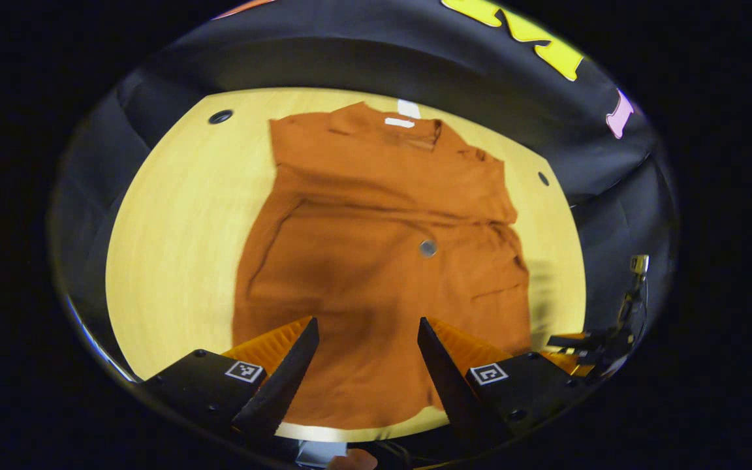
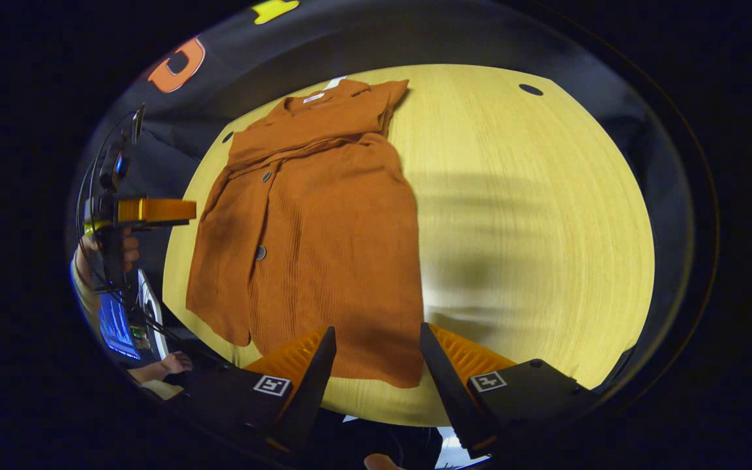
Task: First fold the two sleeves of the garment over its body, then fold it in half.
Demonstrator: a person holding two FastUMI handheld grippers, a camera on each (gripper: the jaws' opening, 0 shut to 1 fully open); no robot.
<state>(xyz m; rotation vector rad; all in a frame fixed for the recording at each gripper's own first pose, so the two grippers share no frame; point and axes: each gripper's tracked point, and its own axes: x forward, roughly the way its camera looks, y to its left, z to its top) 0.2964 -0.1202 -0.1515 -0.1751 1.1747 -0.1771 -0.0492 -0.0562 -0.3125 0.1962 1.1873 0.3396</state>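
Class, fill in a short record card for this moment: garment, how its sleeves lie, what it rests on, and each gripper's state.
garment: rust-orange buttoned garment, spread flat, collar at the far end
sleeves: both appear folded over the body
half fold: not yet done
surface: round wooden table
left gripper: open, above the near hem, holding nothing
right gripper: open, above the hem's right corner, holding nothing
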